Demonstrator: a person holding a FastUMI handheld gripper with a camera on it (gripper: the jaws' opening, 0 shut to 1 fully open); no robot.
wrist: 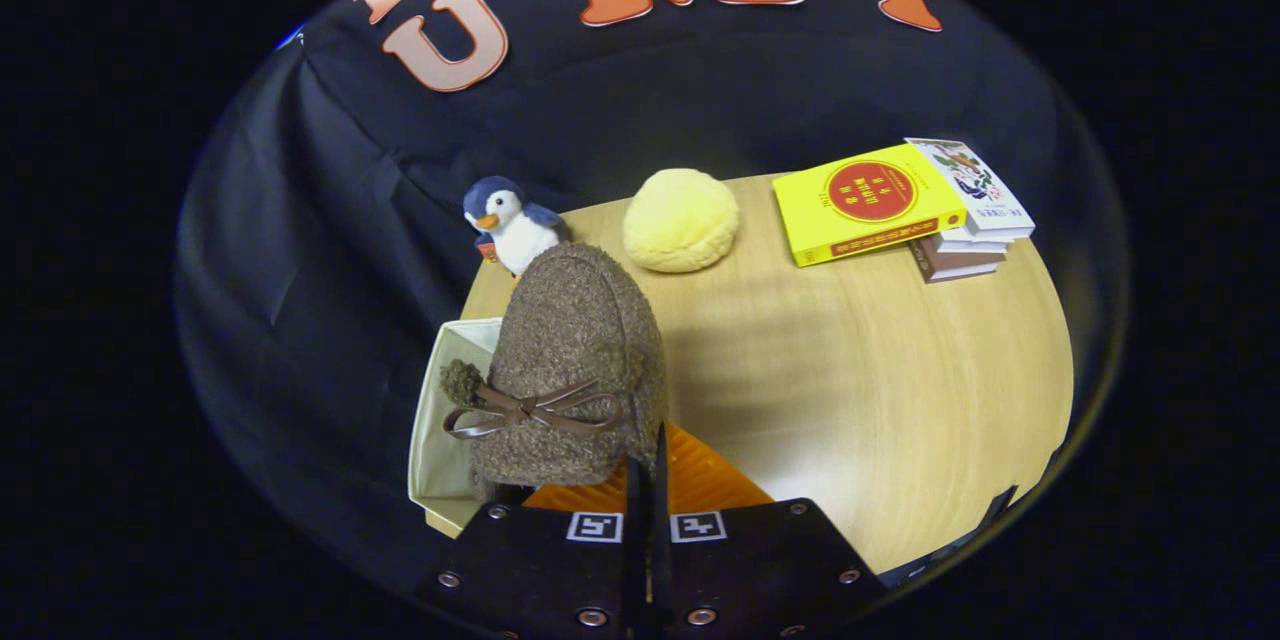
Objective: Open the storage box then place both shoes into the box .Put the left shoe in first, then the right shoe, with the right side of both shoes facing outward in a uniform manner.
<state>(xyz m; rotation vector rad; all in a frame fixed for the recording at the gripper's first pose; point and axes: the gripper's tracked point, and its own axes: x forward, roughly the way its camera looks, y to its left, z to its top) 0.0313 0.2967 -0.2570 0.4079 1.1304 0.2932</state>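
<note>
A brown fuzzy shoe with a thin leather bow and a pom-pom hangs just ahead of my fingers, its toe pointing away from me. My gripper is shut on the shoe's near edge, the fingers pressed almost together. Under and left of the shoe stands the cream fabric storage box, open at the top, at the left edge of the wooden table. The shoe hides most of the box's inside, so I cannot tell whether another shoe lies in it.
Beyond the shoe a penguin plush stands at the table's far left corner. A round yellow plush sits next to it. A yellow book lies on a stack of books at the far right.
</note>
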